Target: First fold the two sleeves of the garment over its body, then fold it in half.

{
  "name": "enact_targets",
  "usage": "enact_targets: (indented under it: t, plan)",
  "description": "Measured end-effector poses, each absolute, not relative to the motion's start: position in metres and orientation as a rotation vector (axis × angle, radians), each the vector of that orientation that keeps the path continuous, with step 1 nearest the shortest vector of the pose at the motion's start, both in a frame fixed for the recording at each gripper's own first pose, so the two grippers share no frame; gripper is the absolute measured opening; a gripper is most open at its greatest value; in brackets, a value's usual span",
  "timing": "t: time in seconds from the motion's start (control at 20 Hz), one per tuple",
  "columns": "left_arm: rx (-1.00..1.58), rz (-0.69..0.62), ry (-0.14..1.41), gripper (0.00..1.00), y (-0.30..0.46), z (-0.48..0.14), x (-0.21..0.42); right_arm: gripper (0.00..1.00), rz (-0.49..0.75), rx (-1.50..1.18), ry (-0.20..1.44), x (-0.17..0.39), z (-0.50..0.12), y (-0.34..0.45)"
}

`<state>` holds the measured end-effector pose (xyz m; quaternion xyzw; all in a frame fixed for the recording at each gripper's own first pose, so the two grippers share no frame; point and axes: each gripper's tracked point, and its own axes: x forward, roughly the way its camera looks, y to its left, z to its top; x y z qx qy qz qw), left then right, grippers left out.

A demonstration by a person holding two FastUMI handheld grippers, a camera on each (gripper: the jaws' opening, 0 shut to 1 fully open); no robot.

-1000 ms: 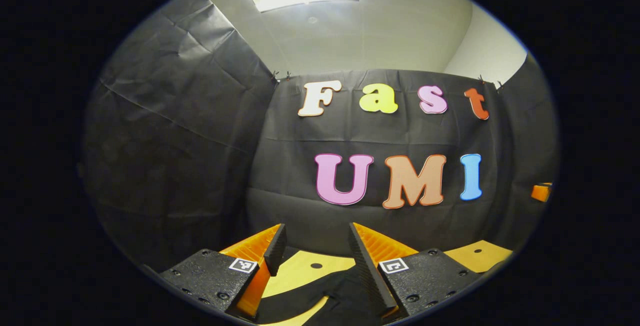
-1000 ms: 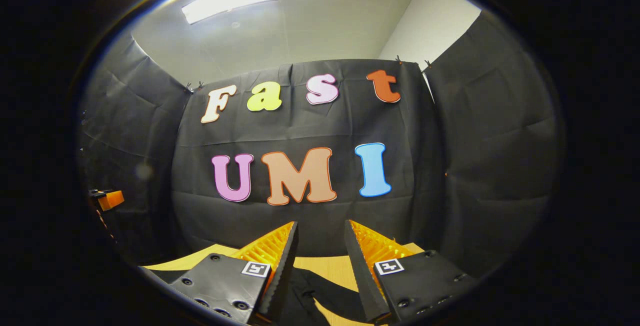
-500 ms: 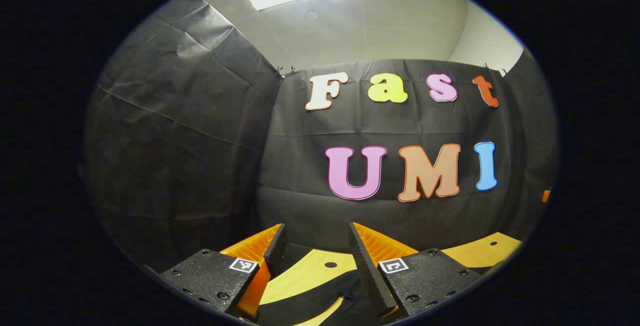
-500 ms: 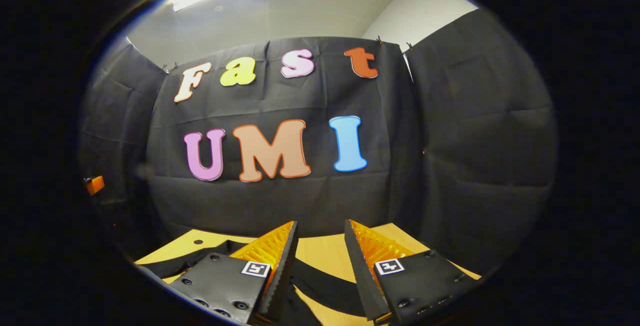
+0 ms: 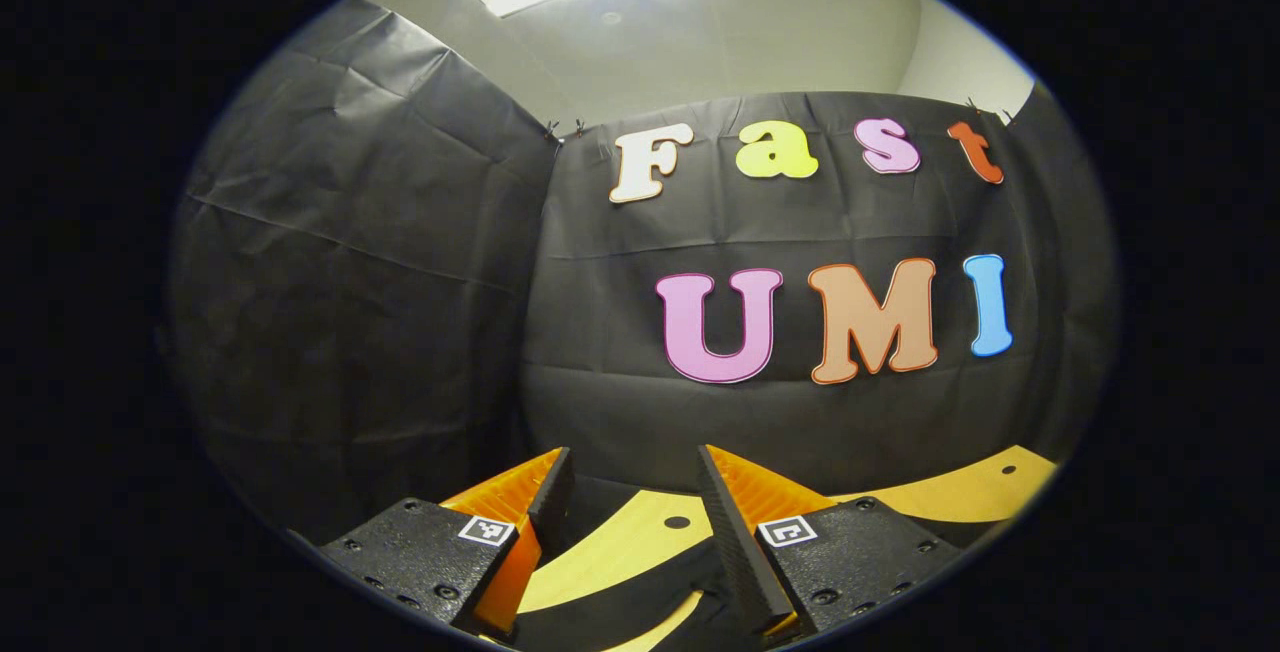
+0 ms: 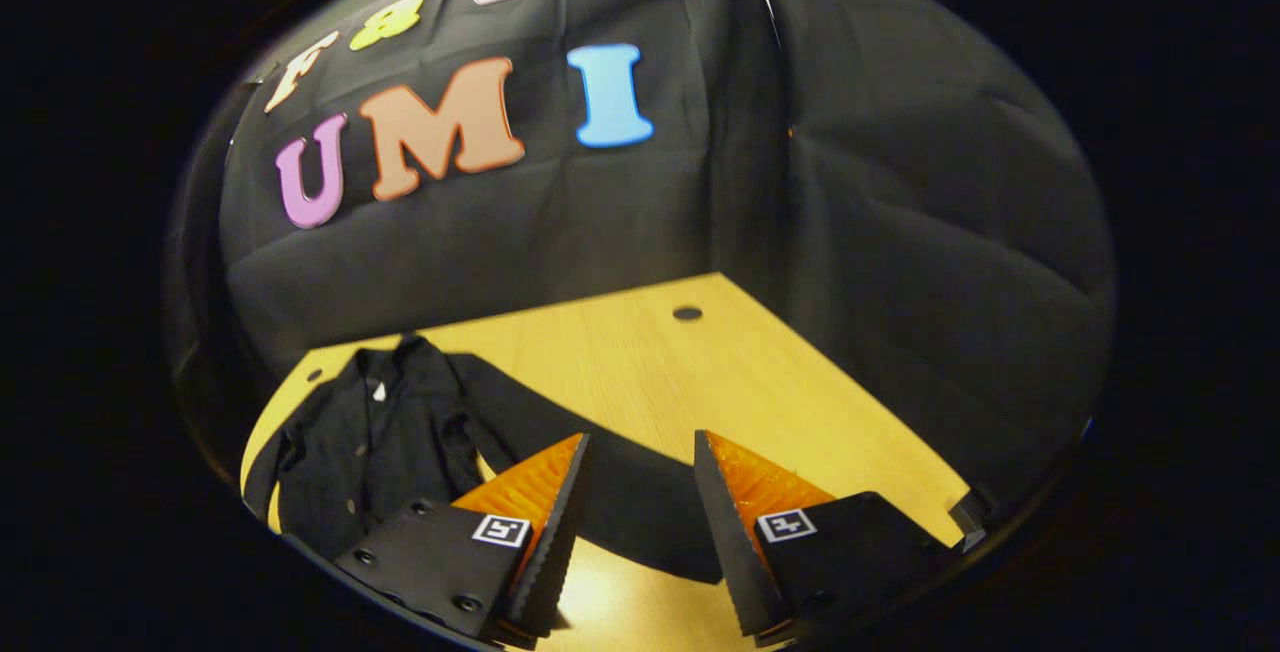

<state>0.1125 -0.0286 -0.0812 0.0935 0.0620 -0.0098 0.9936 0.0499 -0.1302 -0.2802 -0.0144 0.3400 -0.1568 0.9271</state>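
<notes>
While both tools gape apart, the right tool (image 6: pixel 632 452) hovers above the black buttoned jacket's (image 6: pixel 370 442) sleeve on the yellow wooden table (image 6: pixel 700 372), the left tool (image 5: pixel 628 467) nearby.

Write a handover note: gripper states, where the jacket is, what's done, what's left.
Left gripper: open, holding nothing, above dark cloth on the table.
Right gripper: open, holding nothing, pointing down at the sleeve that reaches across the table toward it.
Jacket: black, lying flat on the wooden table, collar toward the back wall, sleeve spread out away from the body.
Done: nothing folded in what the right gripper view shows.
Left: fold both sleeves over the body, then fold the jacket in half.
</notes>
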Motion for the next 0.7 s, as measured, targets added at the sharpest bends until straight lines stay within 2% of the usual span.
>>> enact_targets:
  t: [0.05, 0.1, 0.15, 0.2, 0.25, 0.3, 0.4, 0.45, 0.55, 0.6, 0.65, 0.7]
  plan:
    - [0.188, -0.023, 0.128, 0.73, -0.032, -0.083, 0.112, 0.69, -0.340, -0.027, 0.743, 0.042, -0.297, -0.140]
    - [0.187, -0.029, 0.131, 0.73, -0.037, -0.083, 0.112, 0.67, -0.357, -0.030, 0.779, 0.036, -0.313, -0.152]
    - [0.186, -0.036, 0.135, 0.71, -0.040, -0.085, 0.111, 0.70, -0.375, -0.035, 0.819, 0.033, -0.331, -0.164]
    - [0.187, -0.040, 0.141, 0.73, -0.041, -0.088, 0.111, 0.67, -0.387, -0.038, 0.870, 0.029, -0.347, -0.174]
    - [0.191, -0.038, 0.144, 0.75, -0.042, -0.089, 0.112, 0.67, -0.393, -0.044, 0.897, 0.027, -0.358, -0.182]
    - [0.196, -0.033, 0.144, 0.73, -0.042, -0.088, 0.112, 0.71, -0.406, -0.053, 0.914, 0.029, -0.367, -0.191]
    - [0.200, -0.030, 0.148, 0.71, -0.043, -0.088, 0.112, 0.70, -0.411, -0.042, 0.974, 0.026, -0.386, -0.203]
    - [0.207, -0.029, 0.152, 0.73, -0.044, -0.090, 0.111, 0.71, -0.403, -0.050, 1.003, 0.020, -0.388, -0.203]
    - [0.220, -0.021, 0.152, 0.70, -0.041, -0.088, 0.109, 0.75, -0.399, -0.048, 0.980, 0.025, -0.386, -0.203]
    - [0.219, -0.020, 0.151, 0.71, -0.042, -0.088, 0.109, 0.71, -0.390, -0.056, 0.979, 0.022, -0.386, -0.205]
    - [0.214, -0.021, 0.156, 0.73, -0.043, -0.089, 0.108, 0.72, -0.381, -0.063, 0.974, 0.024, -0.388, -0.208]
    - [0.209, -0.024, 0.163, 0.71, -0.044, -0.091, 0.107, 0.71, -0.368, -0.066, 0.977, 0.025, -0.388, -0.207]
